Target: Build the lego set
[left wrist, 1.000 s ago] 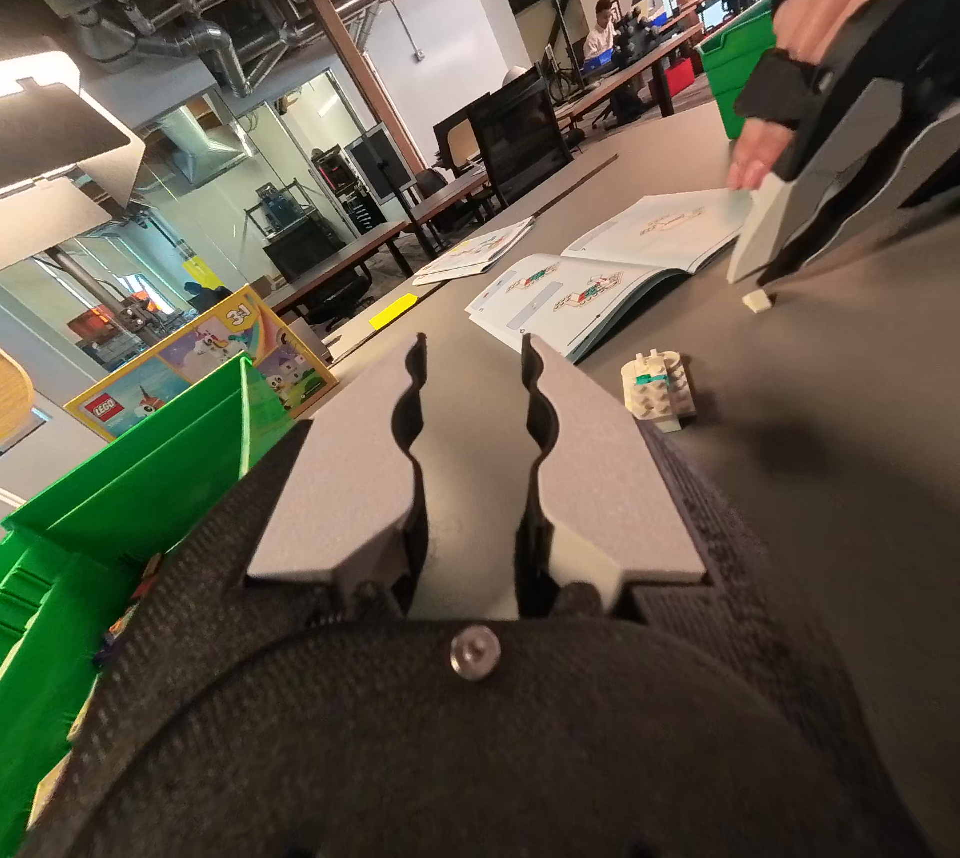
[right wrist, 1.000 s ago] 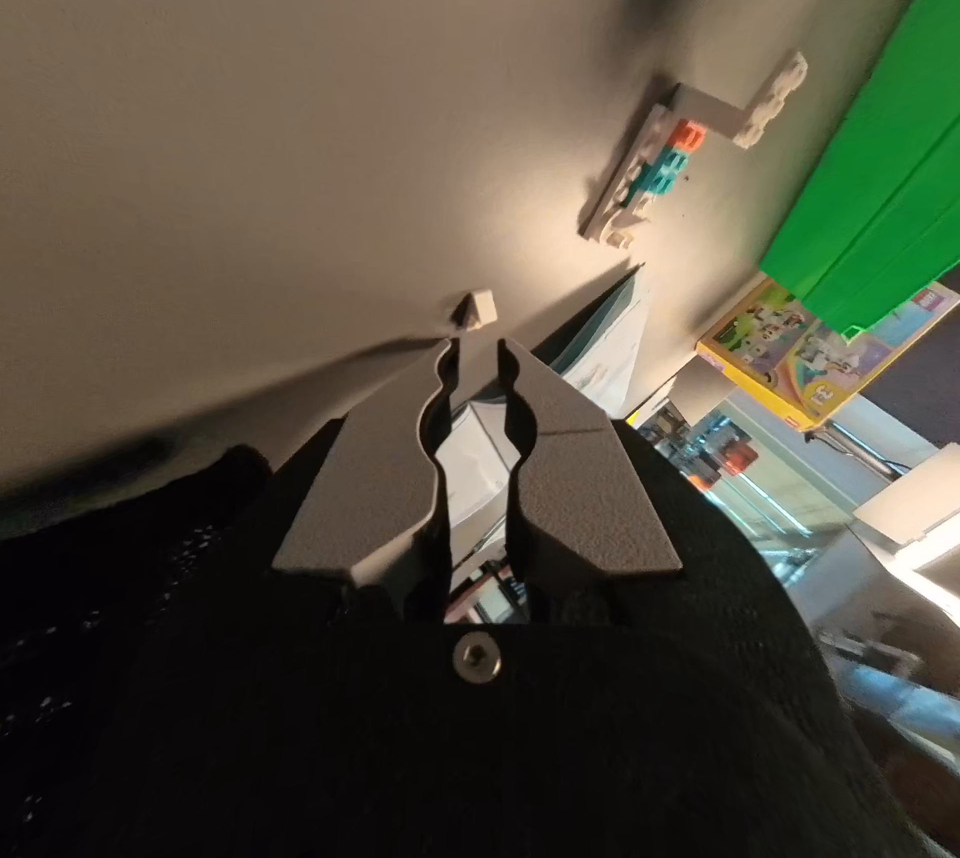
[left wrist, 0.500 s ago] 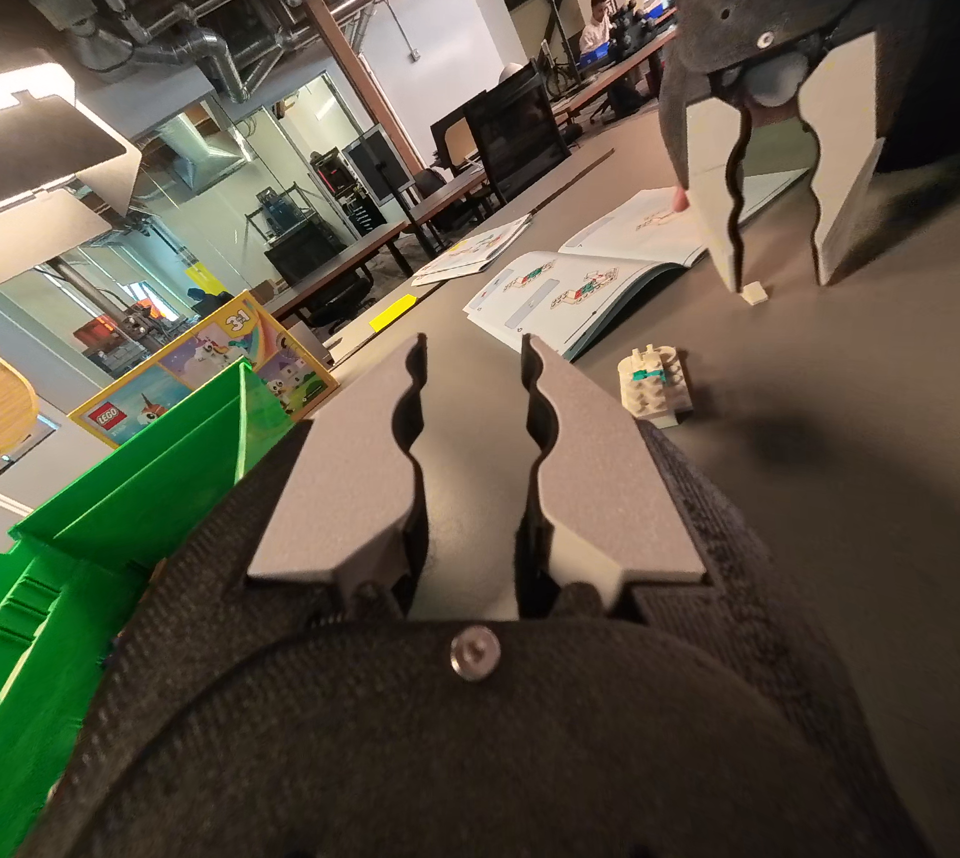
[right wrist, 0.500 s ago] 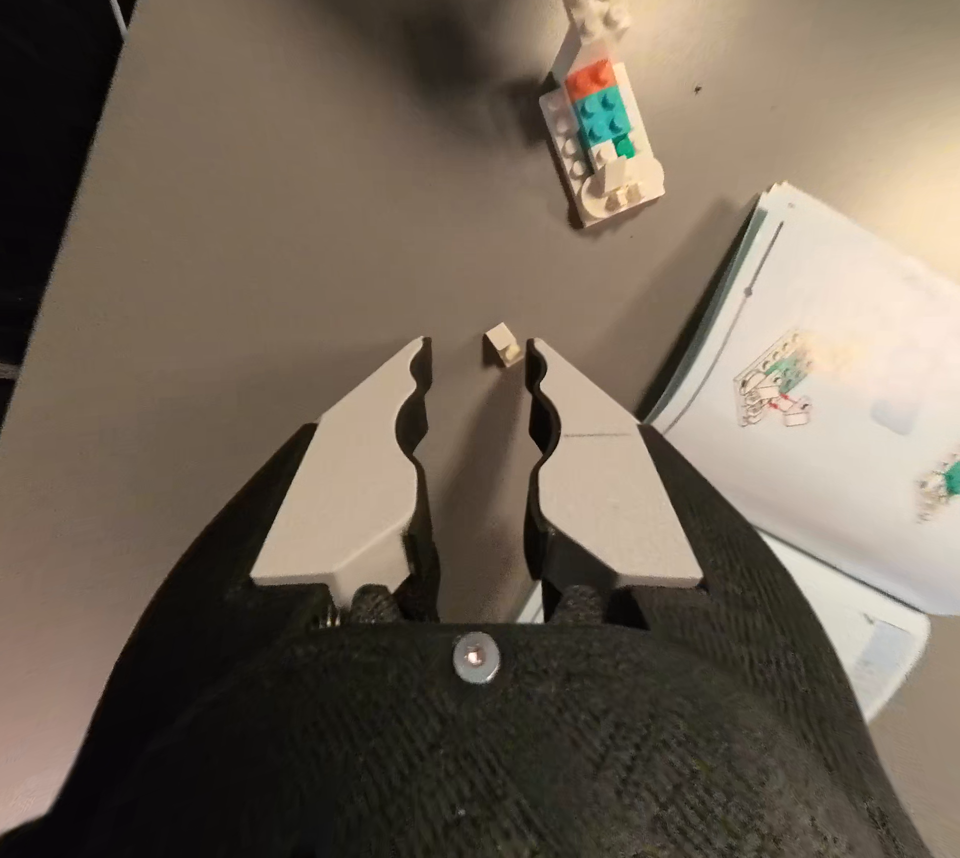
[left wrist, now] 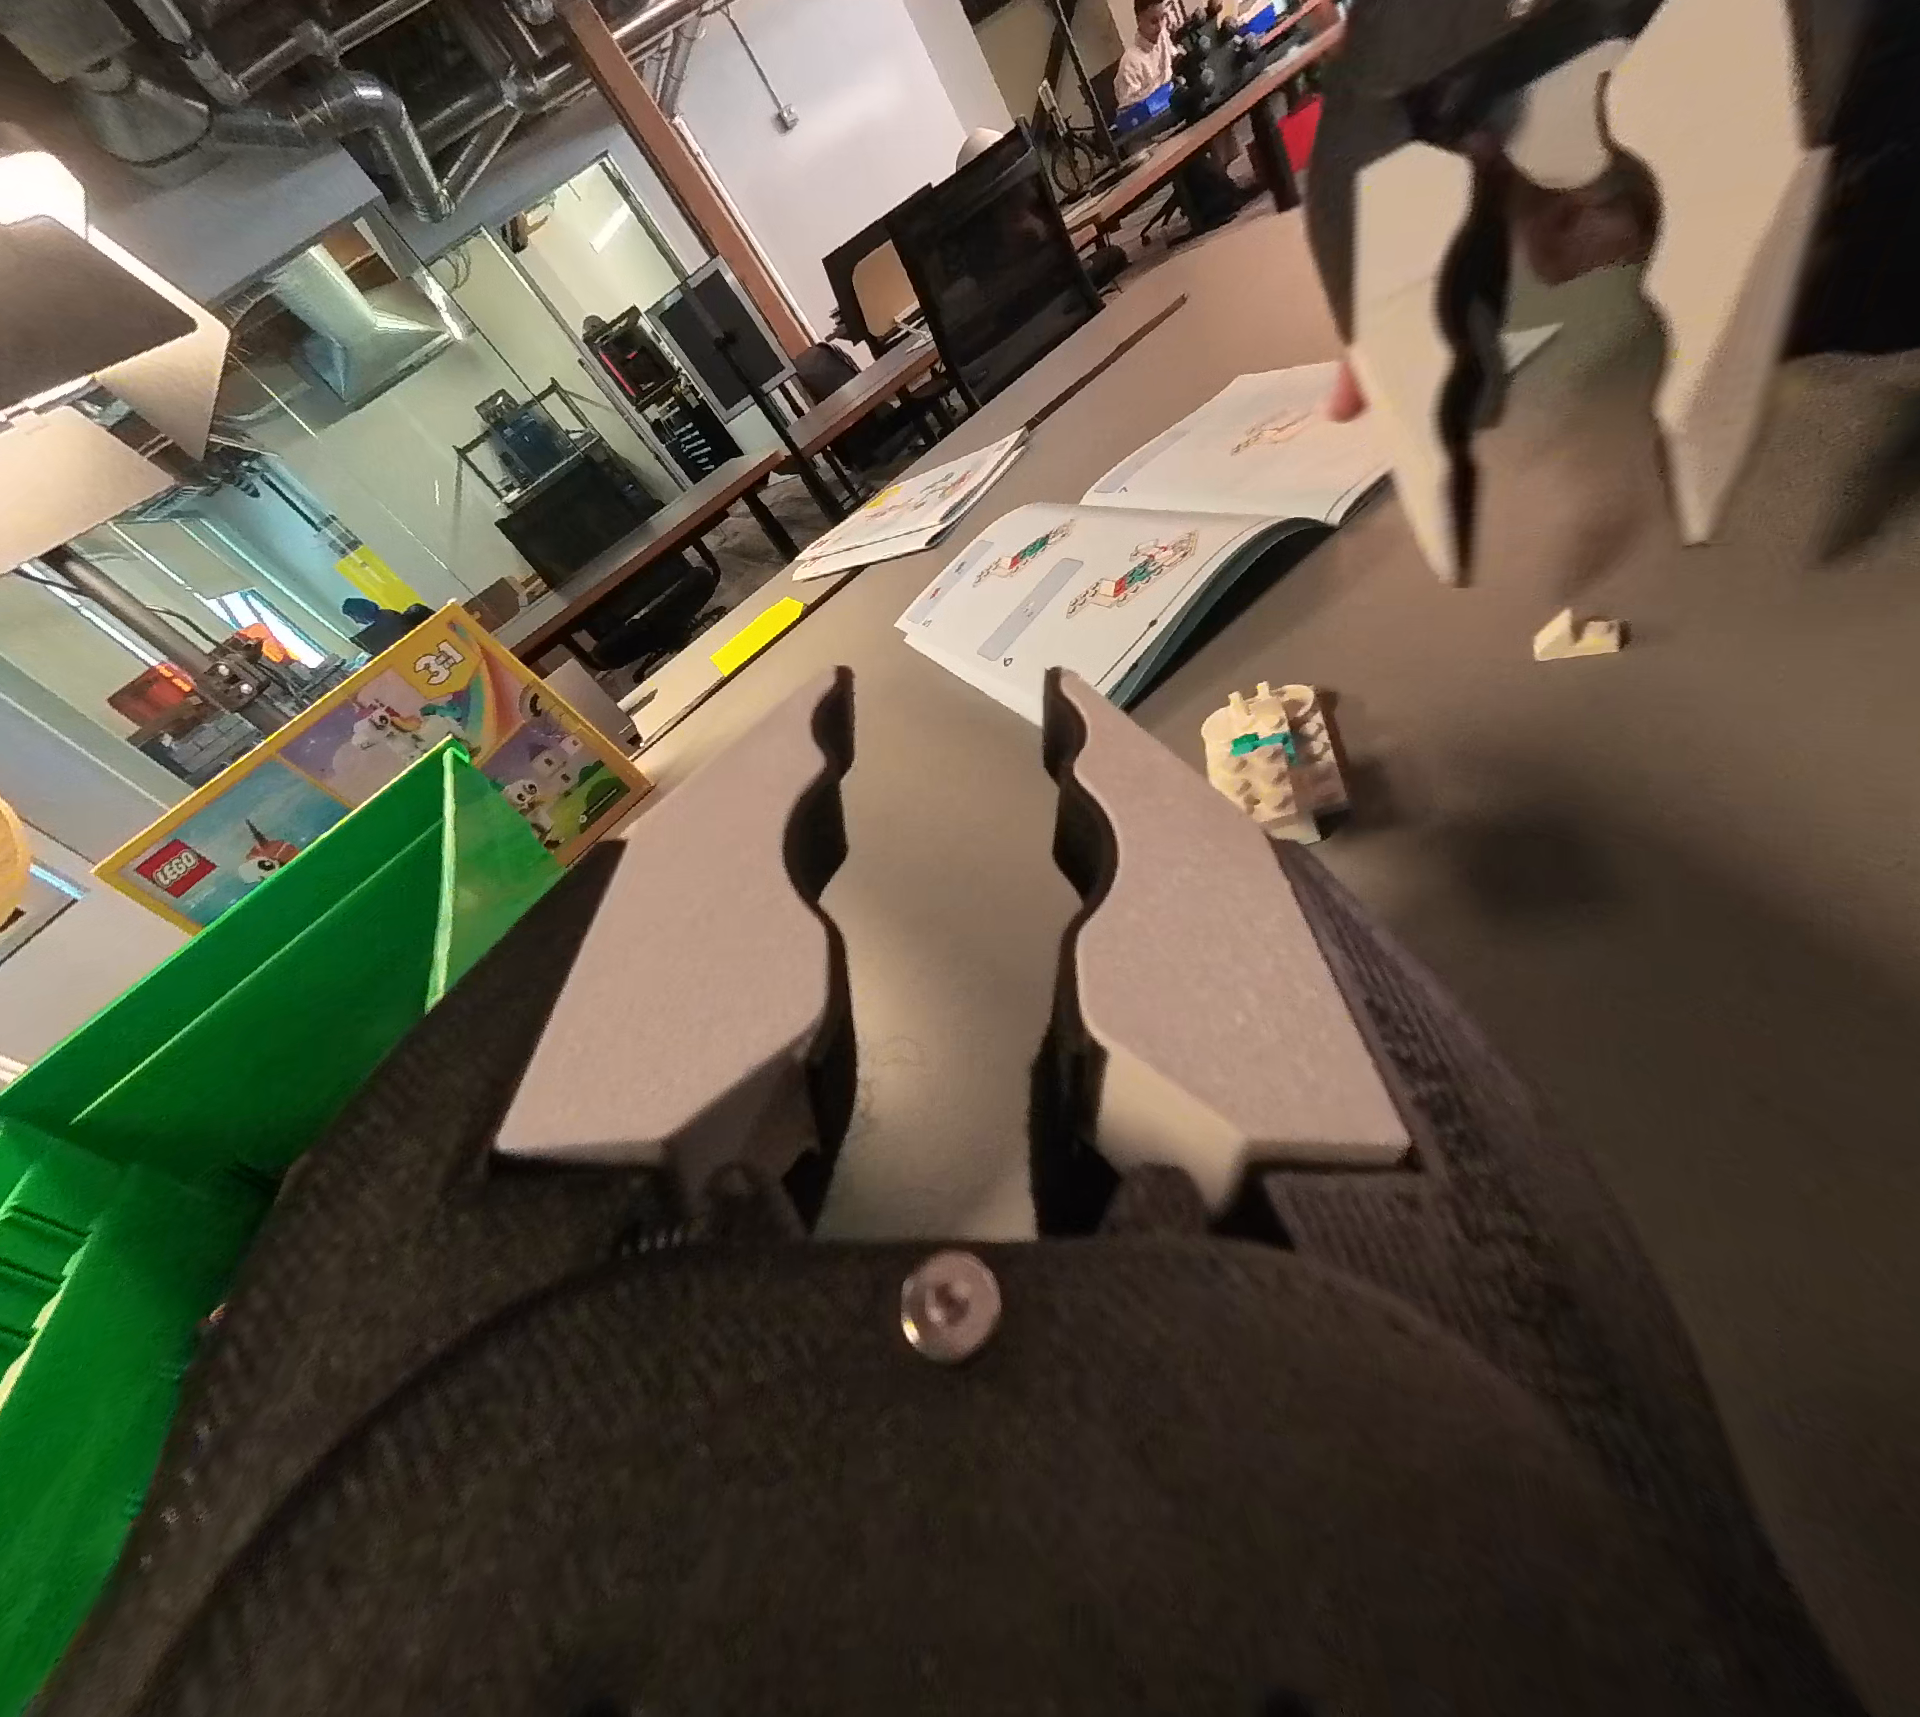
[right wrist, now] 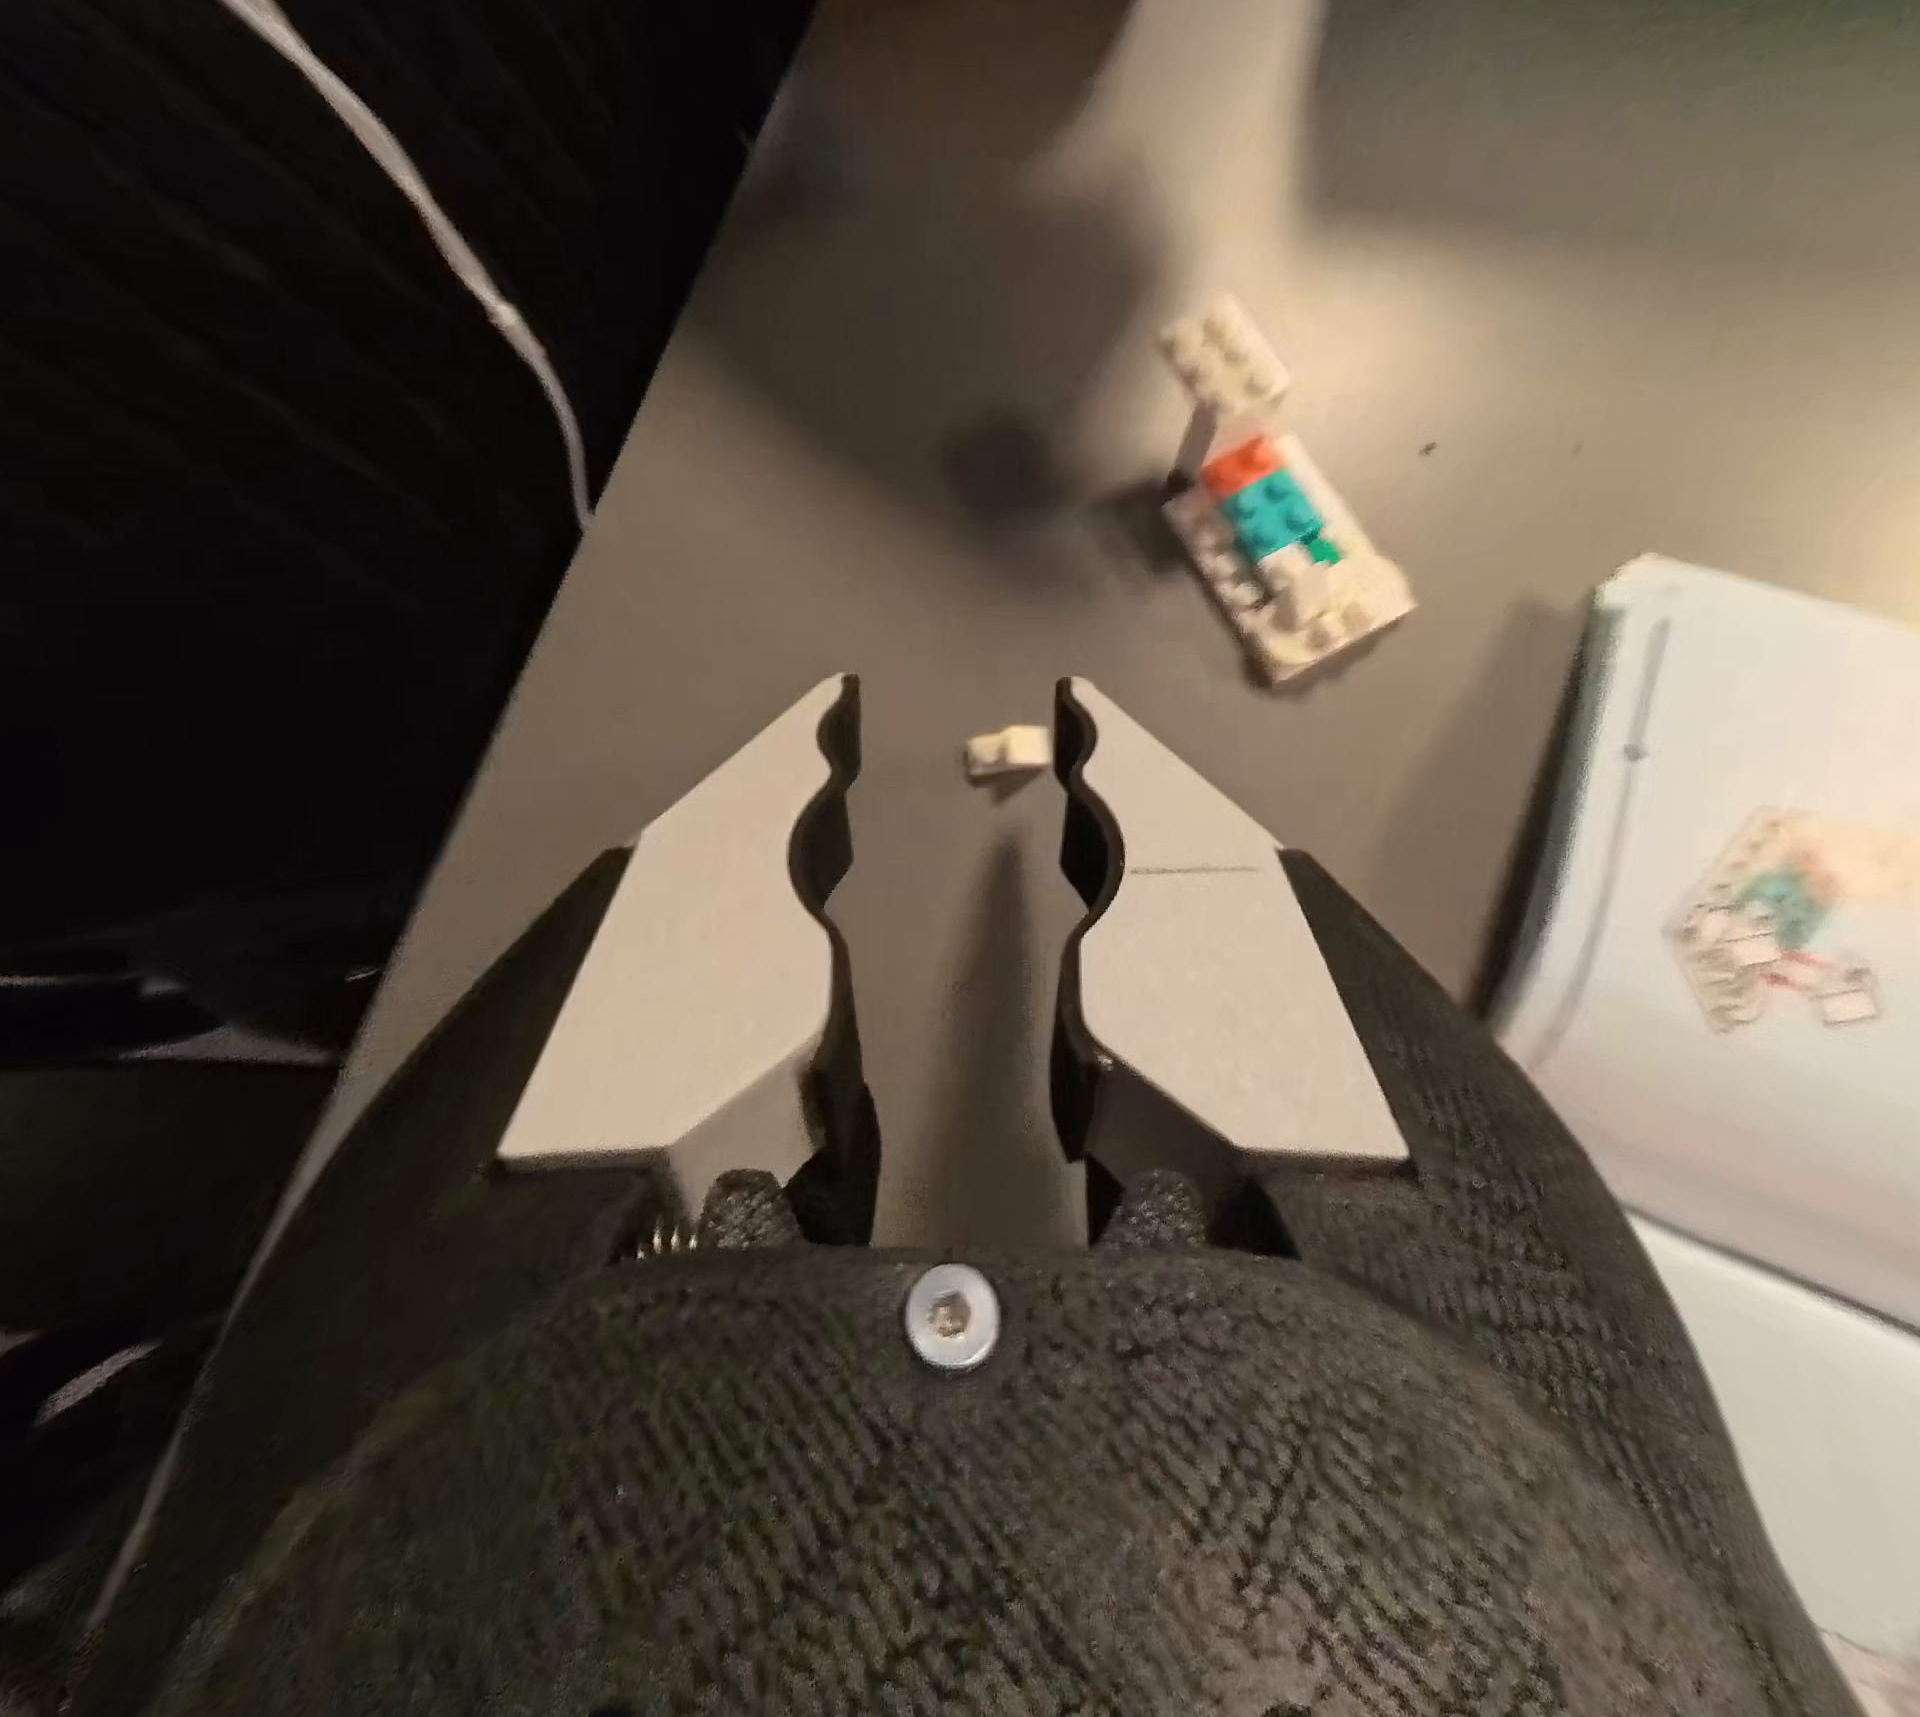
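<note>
The right claw (right wrist: 956, 711) hangs wide over the small white piece (right wrist: 1004, 750), which lies nearer one finger; closing off-centre could flick it across the desk (right wrist: 935, 213); the left claw (left wrist: 945, 711) gapes empty beside the half-built model (left wrist: 1276, 761).

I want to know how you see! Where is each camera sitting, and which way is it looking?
Left wrist view: sits on the left tongs, low over the table, looking across it at the small lego build, open booklet and right tongs; its own open tongs show.
Right wrist view: sits on the right tongs, looking down at the loose white piece; its own open tongs show.
Both share: that piece, the build, the booklet.
</note>
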### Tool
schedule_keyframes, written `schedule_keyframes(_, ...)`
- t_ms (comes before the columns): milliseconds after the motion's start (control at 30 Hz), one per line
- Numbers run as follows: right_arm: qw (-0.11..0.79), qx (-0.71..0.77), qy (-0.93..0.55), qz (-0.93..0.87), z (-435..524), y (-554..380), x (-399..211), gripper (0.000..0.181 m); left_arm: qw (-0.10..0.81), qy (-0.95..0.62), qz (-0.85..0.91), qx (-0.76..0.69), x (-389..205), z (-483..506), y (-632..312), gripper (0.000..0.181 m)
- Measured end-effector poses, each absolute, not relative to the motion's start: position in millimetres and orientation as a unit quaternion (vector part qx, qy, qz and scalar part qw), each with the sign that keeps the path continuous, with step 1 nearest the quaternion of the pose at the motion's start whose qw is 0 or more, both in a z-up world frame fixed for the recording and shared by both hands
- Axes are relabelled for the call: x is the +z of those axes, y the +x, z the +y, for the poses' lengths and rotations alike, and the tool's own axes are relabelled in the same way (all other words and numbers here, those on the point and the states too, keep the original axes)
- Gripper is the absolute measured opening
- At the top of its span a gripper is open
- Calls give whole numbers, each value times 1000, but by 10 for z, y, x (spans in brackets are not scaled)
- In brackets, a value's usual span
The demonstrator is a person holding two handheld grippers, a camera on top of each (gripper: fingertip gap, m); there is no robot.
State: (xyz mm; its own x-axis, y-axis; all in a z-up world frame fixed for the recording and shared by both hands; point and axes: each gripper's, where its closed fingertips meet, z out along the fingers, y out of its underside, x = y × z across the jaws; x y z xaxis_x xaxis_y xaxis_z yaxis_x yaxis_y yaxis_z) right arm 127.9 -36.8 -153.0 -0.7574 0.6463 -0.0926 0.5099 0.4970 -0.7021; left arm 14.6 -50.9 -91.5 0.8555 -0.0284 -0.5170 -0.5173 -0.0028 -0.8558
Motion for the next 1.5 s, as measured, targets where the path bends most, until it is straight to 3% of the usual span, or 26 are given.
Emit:
schedule_keyframes(133, 166, 329, -272, -889, -254, 969, -1503, 44, 677, -684, 210, 172, -927, -510, 194, 35)
schedule_keyframes(400, 93, 286, -181, -936, -259, 668, -1757, 48, 681, -669, 241, 175, -920, -550, 305, 36)
schedule_keyframes(500, 62, 290, -192, -935, -239, 614, -1802, 45, 680, -663, 260, 175, -933, -561, 369, 36)
schedule_keyframes(567, 43, 296, -218, -929, -242, 587, -1797, 31, 681, -659, 270, 170, -934, -570, 406, 37)
schedule_keyframes(733, 54, 307, -334, -890, -213, 457, -1783, 30, 676, -637, 342, 143, -1001, -646, 632, 49)
schedule_keyframes(967, 16, 372, -490, -788, -228, 399, -1731, 31, 571, -665, 449, 176, -1398, -534, 735, 44)
schedule_keyframes(1100, -10, 391, -544, -742, -225, 376, -1711, 30, 478, -708, 464, 236, -1604, -354, 529, 52)
schedule_keyframes(1500, -31, 420, -565, -710, -225, 362, -1692, 30, 357, -681, 517, 376, -1728, -117, 274, 21)
